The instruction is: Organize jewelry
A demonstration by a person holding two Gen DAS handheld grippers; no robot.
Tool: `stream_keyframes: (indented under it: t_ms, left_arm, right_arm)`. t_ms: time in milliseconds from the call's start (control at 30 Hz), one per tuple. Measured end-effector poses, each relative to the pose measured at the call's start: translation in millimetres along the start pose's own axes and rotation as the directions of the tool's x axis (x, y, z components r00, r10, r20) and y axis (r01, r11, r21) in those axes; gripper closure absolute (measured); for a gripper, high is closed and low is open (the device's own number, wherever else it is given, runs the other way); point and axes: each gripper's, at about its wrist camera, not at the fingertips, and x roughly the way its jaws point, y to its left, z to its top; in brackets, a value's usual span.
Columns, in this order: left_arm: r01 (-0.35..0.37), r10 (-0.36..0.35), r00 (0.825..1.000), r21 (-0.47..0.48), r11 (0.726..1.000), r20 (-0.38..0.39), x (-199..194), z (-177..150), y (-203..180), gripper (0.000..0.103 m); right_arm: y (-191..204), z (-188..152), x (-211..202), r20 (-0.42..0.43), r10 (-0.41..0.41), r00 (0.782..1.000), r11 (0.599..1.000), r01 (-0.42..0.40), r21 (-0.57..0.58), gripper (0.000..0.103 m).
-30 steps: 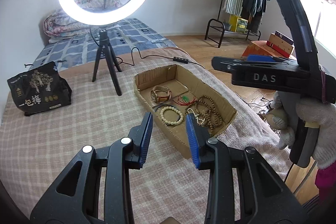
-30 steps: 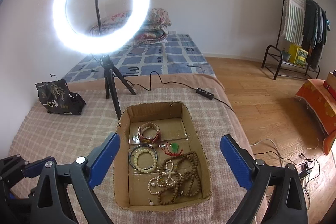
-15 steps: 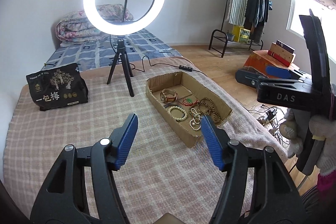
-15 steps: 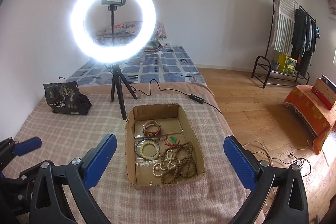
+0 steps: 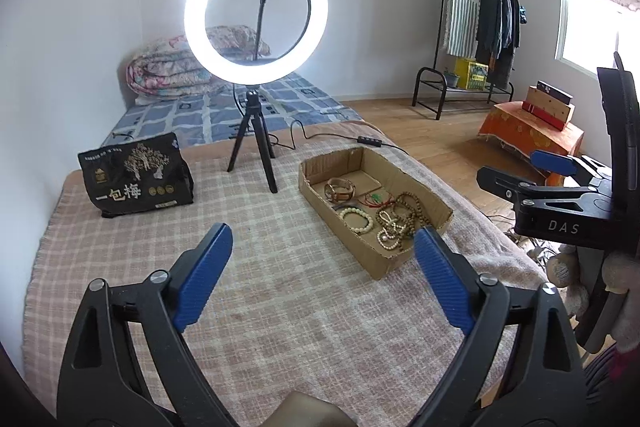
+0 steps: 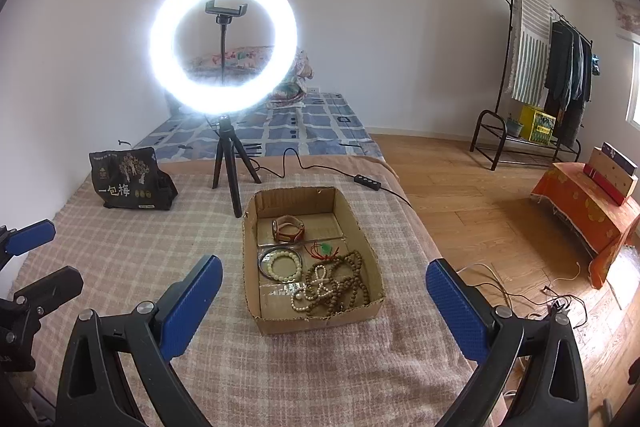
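Both claws hang above the checked blanket point(image 6: 120, 259) on the bed, well short of the cardboard box point(image 6: 316, 321) that holds the jewelry. The left claw point(image 5: 322, 267) is still spreading its blue pads wider, with nothing between them but blanket. The right claw point(image 6: 324, 303) stands spread wide and empty too, the box showing in the gap between its pads but lying further off. Inside the box, a watch point(image 6: 288, 229) with a brown strap sits toward the far end; nearer, a cream bead bracelet point(image 6: 285, 265) lies on the left beside a red cord with a green charm point(image 6: 325, 249), and a tangle of brown wooden beads point(image 6: 348, 291) and pale pearls point(image 6: 316, 285) fills the near right corner. Behind the box a lit ring lamp point(image 6: 224, 41) stands on its small tripod, its cable trailing off over the blanket's edge, and a black printed bag point(image 6: 128, 181) rests to the left. A gloved hand point(image 5: 624, 291) grips the right claw's handle at the edge of the left view.
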Motion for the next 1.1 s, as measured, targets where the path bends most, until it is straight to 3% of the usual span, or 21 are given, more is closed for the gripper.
stream_keyframes:
  t_ms: [67,400,1100]
  left_arm:
    - [-0.02,0.02,1.0,0.012,1.0,0.013,-2.7,-0.3,-0.6,0.001]
    - [-0.063,0.062,0.998,0.03,0.998,0.022,-5.6,0.2,-0.7,0.001]
    - [-0.066,0.065,0.998,0.022,0.998,0.017,-8.0,1.6,1.1,0.0]
  right_arm:
    - [-0.8,-1.1,-1.4,0.002,0.001,1.0,1.0,-0.001,0.006,0.0]
    - [3.3,-4.9,0.4,0.015,-0.027,1.0,1.0,0.027,-0.007,0.0]
    - [5.6,-9.6,5.7,0.0,-0.008,1.0,1.0,0.008,0.001,0.0]
